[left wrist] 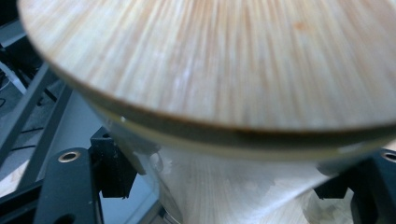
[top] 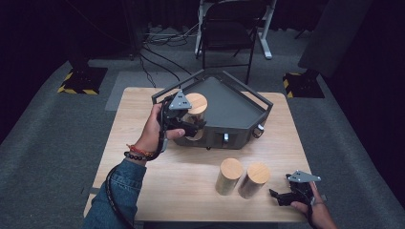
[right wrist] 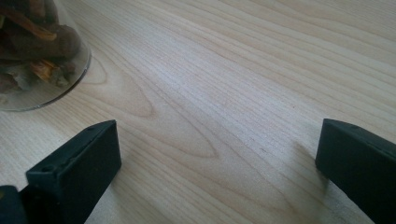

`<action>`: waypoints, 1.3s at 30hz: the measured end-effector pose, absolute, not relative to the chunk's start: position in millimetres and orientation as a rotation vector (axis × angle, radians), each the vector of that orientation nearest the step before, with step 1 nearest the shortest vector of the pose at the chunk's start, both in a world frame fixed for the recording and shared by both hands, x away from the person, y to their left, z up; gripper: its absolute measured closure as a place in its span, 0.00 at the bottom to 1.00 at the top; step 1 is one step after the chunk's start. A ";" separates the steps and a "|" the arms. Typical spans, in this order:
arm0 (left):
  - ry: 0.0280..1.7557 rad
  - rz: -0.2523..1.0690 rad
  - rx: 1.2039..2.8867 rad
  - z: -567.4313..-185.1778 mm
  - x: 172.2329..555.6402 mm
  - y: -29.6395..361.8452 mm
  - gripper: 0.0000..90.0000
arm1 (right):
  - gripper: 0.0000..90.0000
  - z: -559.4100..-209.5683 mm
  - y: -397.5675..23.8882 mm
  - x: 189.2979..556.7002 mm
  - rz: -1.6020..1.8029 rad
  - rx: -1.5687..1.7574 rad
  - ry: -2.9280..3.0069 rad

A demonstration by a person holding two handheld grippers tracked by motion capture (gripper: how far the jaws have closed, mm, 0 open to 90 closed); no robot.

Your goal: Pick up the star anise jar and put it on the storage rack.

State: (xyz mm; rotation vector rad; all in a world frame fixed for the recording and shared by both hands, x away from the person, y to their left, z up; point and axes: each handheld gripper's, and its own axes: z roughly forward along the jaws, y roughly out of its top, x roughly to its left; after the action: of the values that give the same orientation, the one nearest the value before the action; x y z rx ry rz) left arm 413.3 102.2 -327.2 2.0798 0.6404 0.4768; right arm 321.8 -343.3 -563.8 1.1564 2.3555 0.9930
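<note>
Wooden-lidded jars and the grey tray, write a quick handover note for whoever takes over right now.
Left gripper: shut on a clear glass jar with a round wooden lid, held at the front left rim of the dark grey metal tray.
Right gripper: open, resting low on the light wooden table.
Two more wooden-lidded jars stand beside each other on the table.
Done: one jar gripped.
Left: likely set it in the tray, then the others.

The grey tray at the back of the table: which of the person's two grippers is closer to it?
Left. The left gripper is right at the grey tray's front-left edge, shut on a wooden-lidded jar. The right gripper rests open near the table's front-right corner, well away from the tray.
</note>
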 end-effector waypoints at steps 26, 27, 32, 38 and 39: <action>0.750 0.493 2.058 -316.8 458.4 89.8 0.27 | 0.00 -563.8 -343.3 321.8 0.993 1.156 2.355; 0.753 0.490 2.056 -317.3 460.7 90.1 0.27 | 0.00 -563.8 -343.3 321.8 0.993 1.156 2.355; 0.787 0.496 2.049 -317.9 472.7 91.7 0.27 | 0.00 -563.8 -343.3 321.8 0.993 1.157 2.356; 0.824 0.488 2.046 -321.5 487.3 90.3 0.27 | 0.00 -563.8 -343.3 321.8 0.993 1.156 2.356; 0.836 0.488 2.051 -323.0 489.8 89.6 0.27 | 0.00 -563.8 -343.3 321.8 0.993 1.156 2.356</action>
State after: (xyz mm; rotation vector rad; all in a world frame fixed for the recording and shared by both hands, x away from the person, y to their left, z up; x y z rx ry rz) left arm 489.8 89.6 -323.0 2.0512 0.8359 0.4875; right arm 321.8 -343.3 -563.8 1.1561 2.3557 0.9934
